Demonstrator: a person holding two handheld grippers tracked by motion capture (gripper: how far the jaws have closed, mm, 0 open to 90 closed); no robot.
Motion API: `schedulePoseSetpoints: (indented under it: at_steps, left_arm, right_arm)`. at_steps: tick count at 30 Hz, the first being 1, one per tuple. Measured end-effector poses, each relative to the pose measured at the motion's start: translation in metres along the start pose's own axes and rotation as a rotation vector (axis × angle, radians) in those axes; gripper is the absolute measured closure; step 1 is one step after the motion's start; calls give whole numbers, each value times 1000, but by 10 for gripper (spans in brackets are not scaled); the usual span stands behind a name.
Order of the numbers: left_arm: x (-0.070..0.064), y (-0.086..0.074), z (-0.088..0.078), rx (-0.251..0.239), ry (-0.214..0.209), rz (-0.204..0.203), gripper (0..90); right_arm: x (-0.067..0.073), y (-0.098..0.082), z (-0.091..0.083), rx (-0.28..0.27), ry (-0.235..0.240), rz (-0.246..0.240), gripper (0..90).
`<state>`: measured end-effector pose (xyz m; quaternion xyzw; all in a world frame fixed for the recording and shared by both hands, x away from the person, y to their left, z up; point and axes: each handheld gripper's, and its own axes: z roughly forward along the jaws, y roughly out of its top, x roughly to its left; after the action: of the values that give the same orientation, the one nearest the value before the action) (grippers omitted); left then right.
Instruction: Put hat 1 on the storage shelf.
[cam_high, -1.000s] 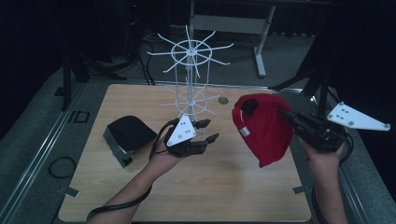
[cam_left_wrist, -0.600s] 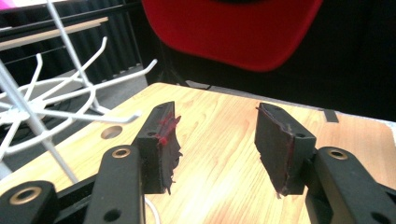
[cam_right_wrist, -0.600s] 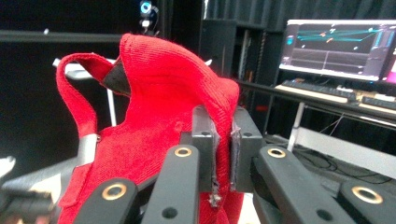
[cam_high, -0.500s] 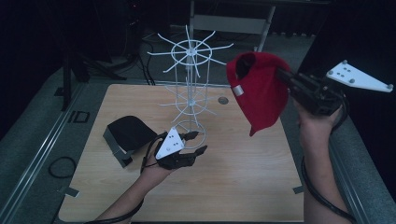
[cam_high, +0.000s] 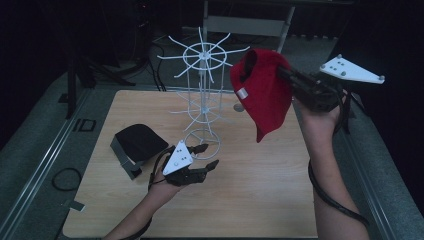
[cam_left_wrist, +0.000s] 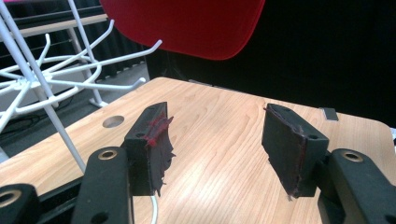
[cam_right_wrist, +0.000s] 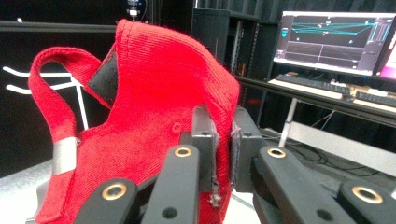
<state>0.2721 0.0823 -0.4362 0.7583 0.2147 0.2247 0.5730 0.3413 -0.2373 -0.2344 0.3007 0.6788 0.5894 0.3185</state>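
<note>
Red cap (cam_high: 263, 92) pinched by right gripper (cam_high: 289, 77) beside white rack (cam_high: 202, 85); left gripper (cam_high: 206, 156) opening, empty. Cap could be snagged on hooks, rack tipped.

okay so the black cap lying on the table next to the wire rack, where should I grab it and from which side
Probably the brim of the black cap: it looks like the stiffest, thinnest part, while the soft crown would crumple. The cap lies at the table's left, its brim angled toward the near edge. Bring the open left hand-held gripper, already beside it, in low from the near side, one jaw above and one below the brim.
</note>
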Motion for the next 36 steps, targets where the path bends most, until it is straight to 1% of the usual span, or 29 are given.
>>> schedulePoseSetpoints:
  at_steps: [4, 5, 9, 13, 15, 17, 19, 21, 24, 26, 27, 28, 30, 34, 35, 36]
  left_arm:
    - [-1, -2, 0, 3, -2, -4, 423]
    - [-1, -3, 0, 8, -6, -4, 423]
    - [0, -2, 0, 4, -5, -2, 423]
    - [0, -1, 0, 0, -7, -7, 423]
    - [0, -2, 0, -1, -7, -8, 423]
    - [1, -2, 0, -1, -7, -9, 423]
    - [1, -2, 0, -2, -5, -11, 423]
    - [2, -2, 0, -2, -5, -13, 423]
    - [1, -4, -1, 0, -4, -13, 423]
    - [1, -5, -1, 3, -4, -11, 423]
    - [1, -5, -1, 3, -4, -11, 423]
    - [1, -6, -2, -1, -2, -20, 423]
    - [2, -7, -3, -3, 1, -21, 423]
    - [2, -11, -4, 3, 5, -29, 423]
    - [2, -11, -4, 3, 5, -29, 424]
    - [2, -12, -5, 6, 5, -30, 424]
  right_arm:
    - [-1, 1, -3, -10, 6, 4, 827]
    - [-1, 5, -8, -22, 4, 1, 827]
    - [-3, 15, -18, -41, -25, -18, 827]
    - [-9, 21, -25, -48, -44, -16, 827]
    - [-12, 23, -26, -46, -53, -14, 827]
    - [-15, 23, -26, -45, -46, -5, 827]
    - [-14, 23, -24, -35, -49, -13, 827]
    - [-13, 21, -19, -20, -37, -9, 827]
    - [-10, 17, -9, 6, -32, -10, 827]
    - [-9, 13, -4, 24, -40, -11, 827]
    - [-9, 12, -1, 30, -34, -7, 827]
    - [-9, 10, 1, 33, -28, -2, 826]
    - [-7, 5, 4, 42, -29, -5, 827]
    - [-5, -8, 6, 50, -13, 8, 826]
    - [-5, -8, 6, 50, -13, 8, 826]
    - [-3, -16, 6, 55, -7, 12, 826]
